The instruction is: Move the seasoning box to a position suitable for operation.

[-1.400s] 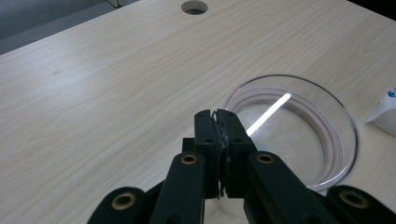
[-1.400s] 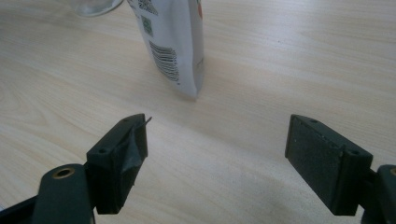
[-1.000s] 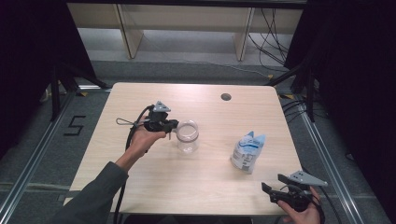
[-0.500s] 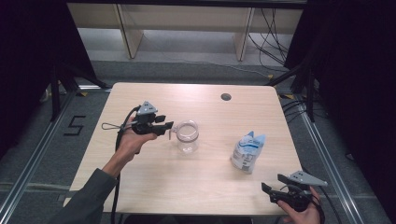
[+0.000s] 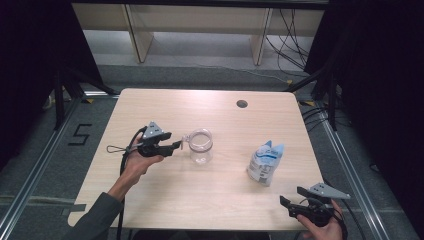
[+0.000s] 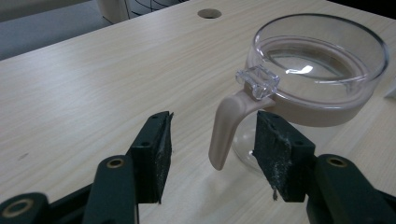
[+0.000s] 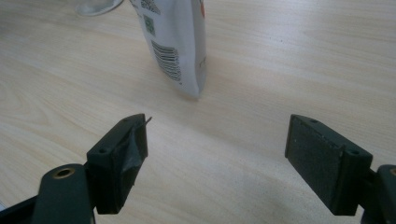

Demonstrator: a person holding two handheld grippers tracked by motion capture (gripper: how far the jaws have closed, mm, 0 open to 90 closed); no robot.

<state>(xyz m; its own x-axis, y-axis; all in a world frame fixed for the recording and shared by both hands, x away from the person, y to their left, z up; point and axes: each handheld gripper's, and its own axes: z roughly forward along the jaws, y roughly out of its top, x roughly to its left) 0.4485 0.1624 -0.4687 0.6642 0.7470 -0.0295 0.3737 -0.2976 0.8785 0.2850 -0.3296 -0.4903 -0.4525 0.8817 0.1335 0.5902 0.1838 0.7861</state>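
Glass jug (image 5: 201, 145) stands upright on the wooden surface (image 5: 210, 200), left of centre in the high view, its beige handle (image 6: 226, 126) turned toward our left gripper (image 5: 176, 146). In the left gripper view we see the handle between the two black jaws, with a clear gap on the near side and the far pad just beside the handle and the glass wall; neither pad presses on it. The jaws have just been opening and now stand apart around the handle. A clear lid tab (image 6: 257, 82) sits at the top of the handle, on the rim.

Our right gripper (image 5: 291, 209) rests low at the near right edge of the surface, held in the right hand (image 5: 325, 229). Its jaws stand wide apart with bare wood between them. A white pouch (image 5: 264, 161) stands upright ahead of it, well apart from the jug; the right gripper view shows a barcode (image 7: 167, 61) on its side. A round cable hole (image 5: 242, 104) lies near the far edge.
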